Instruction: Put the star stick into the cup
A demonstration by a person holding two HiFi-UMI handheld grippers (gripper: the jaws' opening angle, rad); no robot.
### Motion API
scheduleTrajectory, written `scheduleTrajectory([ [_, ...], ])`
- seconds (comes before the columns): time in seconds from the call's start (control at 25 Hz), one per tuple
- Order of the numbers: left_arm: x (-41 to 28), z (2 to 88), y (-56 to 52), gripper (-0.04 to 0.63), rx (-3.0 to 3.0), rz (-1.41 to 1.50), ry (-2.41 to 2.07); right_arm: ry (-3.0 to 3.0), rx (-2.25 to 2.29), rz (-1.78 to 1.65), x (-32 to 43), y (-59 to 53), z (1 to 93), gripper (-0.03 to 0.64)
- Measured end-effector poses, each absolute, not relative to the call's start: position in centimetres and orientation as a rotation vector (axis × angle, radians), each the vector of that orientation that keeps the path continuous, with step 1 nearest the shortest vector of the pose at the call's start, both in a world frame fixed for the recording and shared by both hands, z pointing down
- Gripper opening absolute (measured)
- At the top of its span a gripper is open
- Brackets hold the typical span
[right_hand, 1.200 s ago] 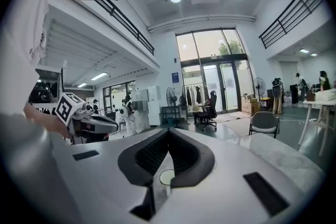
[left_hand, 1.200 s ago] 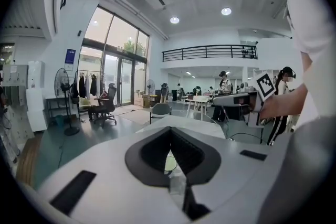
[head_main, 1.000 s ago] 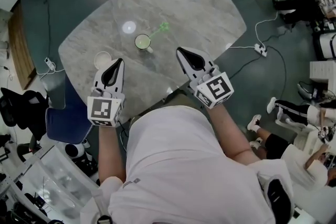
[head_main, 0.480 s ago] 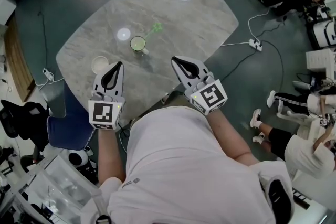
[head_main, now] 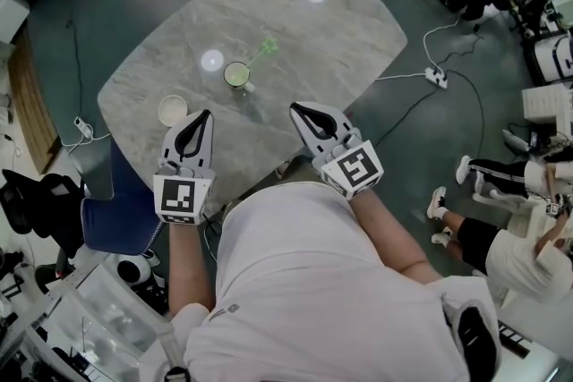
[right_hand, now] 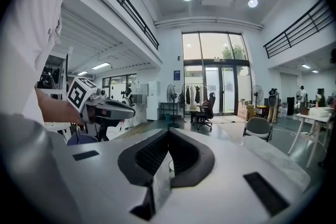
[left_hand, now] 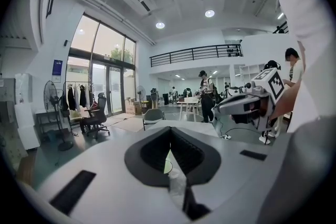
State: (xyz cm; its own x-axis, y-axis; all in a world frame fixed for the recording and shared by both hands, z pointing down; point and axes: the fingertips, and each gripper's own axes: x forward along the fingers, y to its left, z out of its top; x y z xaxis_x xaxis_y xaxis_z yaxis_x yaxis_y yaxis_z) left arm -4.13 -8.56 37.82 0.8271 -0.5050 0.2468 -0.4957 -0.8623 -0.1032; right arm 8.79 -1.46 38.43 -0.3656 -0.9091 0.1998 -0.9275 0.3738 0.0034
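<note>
Just beyond the cup (head_main: 238,73), toward its right, on the marbled surface (head_main: 340,22): green star stick (head_main: 265,50), lying flat (stem end at the cup's rim, contact unclear). Nearer than the cup, to its left and right: left tool (head_main: 205,114) and right tool (head_main: 294,108), each pinched fully together, gripping nothing, hovering well short of it. Black-and-white square markers (head_main: 176,197) on both cubes (head_main: 352,167).

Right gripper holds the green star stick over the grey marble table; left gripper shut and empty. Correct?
No: the right gripper is shut and empty too. The head view shows the green star stick by the green cup, far from it. The left gripper is as stated.
</note>
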Motion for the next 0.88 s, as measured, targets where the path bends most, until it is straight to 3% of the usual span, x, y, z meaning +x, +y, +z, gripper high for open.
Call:
scheduleTrajectory([
  [0.88, -6.2, 39.6, -8.6, 0.0, -2.994, -0.466, 0.892, -2.466, 1.624, 0.216, 8.0, -2.4, 39.6, 0.011],
])
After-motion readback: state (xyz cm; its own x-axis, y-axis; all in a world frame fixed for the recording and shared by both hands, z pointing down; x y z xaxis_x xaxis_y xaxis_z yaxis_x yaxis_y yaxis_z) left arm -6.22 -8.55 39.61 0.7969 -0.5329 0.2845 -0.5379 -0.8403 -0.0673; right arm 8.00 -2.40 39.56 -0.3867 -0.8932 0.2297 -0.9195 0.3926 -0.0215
